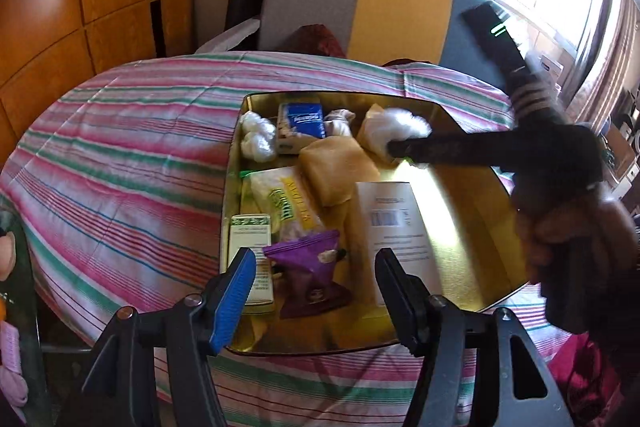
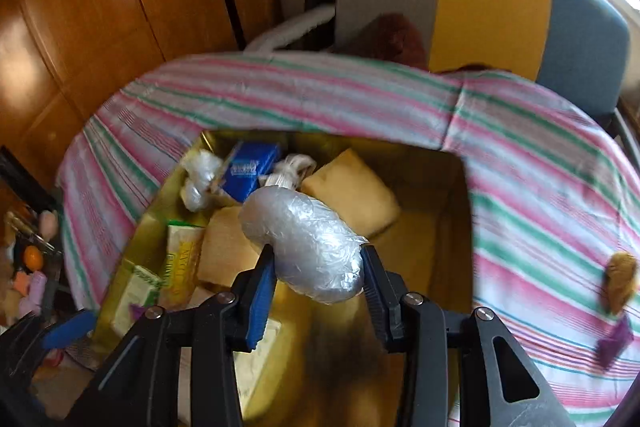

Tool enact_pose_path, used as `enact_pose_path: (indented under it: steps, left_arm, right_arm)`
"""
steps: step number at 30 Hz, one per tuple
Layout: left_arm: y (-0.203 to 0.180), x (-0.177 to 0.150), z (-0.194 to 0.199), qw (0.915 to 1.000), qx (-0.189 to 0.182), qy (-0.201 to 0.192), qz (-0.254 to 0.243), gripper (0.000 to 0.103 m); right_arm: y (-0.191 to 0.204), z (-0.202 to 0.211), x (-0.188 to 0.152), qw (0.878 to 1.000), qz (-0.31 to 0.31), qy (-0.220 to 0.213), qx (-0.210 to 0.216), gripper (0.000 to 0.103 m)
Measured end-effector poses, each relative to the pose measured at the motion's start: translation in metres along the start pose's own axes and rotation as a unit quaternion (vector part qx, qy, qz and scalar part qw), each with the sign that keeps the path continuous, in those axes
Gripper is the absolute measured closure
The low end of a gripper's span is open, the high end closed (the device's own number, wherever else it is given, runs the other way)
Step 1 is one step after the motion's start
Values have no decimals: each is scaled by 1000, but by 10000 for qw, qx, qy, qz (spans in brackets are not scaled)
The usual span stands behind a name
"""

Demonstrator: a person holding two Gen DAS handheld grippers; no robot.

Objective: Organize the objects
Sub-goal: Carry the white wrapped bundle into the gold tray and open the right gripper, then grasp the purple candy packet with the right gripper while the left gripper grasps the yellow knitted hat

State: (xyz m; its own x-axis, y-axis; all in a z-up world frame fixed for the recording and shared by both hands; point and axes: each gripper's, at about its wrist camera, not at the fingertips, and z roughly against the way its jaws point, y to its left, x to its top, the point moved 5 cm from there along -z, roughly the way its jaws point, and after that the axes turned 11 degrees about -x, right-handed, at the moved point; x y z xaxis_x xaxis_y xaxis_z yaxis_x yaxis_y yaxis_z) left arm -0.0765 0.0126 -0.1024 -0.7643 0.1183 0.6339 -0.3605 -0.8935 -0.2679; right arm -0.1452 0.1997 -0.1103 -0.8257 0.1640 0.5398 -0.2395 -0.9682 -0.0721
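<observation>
A gold tray (image 1: 460,131) (image 2: 468,211) lies on the striped cloth and holds several packets. My right gripper (image 2: 318,267) is shut on a white bundle wrapped in clear plastic (image 2: 304,243), hanging above the tray's middle. The left wrist view shows that same bundle (image 1: 394,127) at the tip of a dark finger over the far side of the tray, with the person's hand (image 1: 560,227) behind it. My left gripper (image 1: 316,287) stands open over the tray's near end, and a purple packet (image 1: 308,255) lies in the tray below its gap, untouched by the pads.
In the tray lie a blue box (image 1: 302,123), knotted white plastic (image 1: 256,139), a tan pouch (image 1: 340,167), a yellow packet (image 1: 288,203), a green-and-white box (image 1: 250,239) and a white barcoded box (image 1: 392,223). A brown lump (image 2: 622,283) lies on the cloth at right. A chair (image 1: 360,7) stands behind.
</observation>
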Motion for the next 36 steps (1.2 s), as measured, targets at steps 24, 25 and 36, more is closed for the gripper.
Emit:
enact_pose_path:
  steps: [24,25,36]
  left_arm:
    - [-5,7,12,9997,172,-158,-116,40]
    - [-7,7,14,9996,173,-168,-144,40]
    - [-45,15,19,9983,63,-184,-556,40]
  right_arm:
    - [-21,25,-19,9990,-318,-201,238,28]
    - [-25,30,-21,9989,-331,-249,235,28]
    - [-106,74,-44,9955,-693,-628,-164,24]
